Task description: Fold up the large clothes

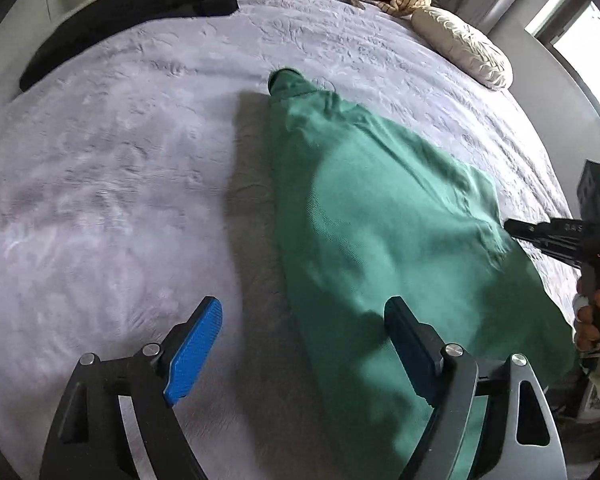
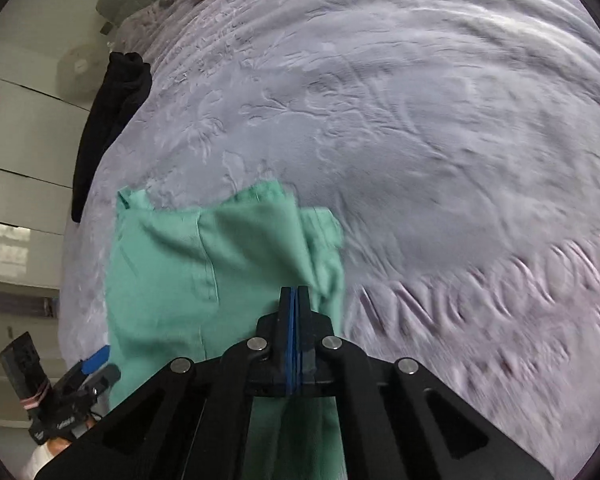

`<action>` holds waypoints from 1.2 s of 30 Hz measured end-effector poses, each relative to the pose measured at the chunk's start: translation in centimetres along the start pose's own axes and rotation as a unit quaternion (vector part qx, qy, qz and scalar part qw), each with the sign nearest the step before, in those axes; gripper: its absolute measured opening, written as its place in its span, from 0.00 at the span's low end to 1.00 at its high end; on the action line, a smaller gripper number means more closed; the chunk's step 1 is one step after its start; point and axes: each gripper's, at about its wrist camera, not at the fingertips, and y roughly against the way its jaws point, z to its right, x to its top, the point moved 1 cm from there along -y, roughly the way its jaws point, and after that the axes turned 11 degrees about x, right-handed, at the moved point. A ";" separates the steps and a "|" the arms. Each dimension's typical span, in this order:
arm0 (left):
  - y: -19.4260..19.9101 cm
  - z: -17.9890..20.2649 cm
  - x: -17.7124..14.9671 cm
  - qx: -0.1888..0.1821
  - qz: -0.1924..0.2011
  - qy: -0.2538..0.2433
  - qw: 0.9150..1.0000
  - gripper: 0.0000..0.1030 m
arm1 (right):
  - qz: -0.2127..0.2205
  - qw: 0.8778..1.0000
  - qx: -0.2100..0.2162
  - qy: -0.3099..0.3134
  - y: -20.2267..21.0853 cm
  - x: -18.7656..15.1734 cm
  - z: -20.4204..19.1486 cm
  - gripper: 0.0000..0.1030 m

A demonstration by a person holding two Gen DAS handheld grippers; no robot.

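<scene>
Fingers of left gripper [image 1: 304,334] apart over green garment [image 1: 372,216]; right gripper [image 2: 296,300] clamped on its edge, on bed [image 1: 100,180].

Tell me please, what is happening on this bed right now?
A person is folding a green garment on a bed covered with a grey blanket, holding one tool in each hand. The right tool is shut on an edge of the green cloth and lifts it. The left tool is open over the near end of the garment, holding nothing. A black garment lies at the bed's edge, and cream pillows lie at the far end, both untouched.
</scene>
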 end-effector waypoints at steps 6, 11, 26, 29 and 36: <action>3.7 2.1 -4.2 -0.046 -0.006 -0.039 0.998 0.82 | 0.000 1.000 0.019 0.001 4.1 -5.0 -1.8 0.07; 1.9 3.1 -8.9 -0.028 -0.049 -0.071 0.996 0.82 | 0.003 0.999 0.045 0.030 5.8 -8.5 -4.9 0.07; 1.1 3.3 -9.3 -0.027 -0.069 -0.055 0.996 0.82 | -0.064 0.997 -0.039 -0.009 2.8 -15.0 -2.0 0.03; 1.2 3.6 -9.1 -0.019 -0.069 -0.062 0.996 0.82 | -0.049 0.998 -0.038 -0.027 3.5 -15.3 -1.8 0.03; 1.2 4.3 -8.8 -0.009 -0.079 -0.069 0.994 0.82 | -0.052 0.996 -0.056 -0.037 3.3 -15.2 -1.4 0.03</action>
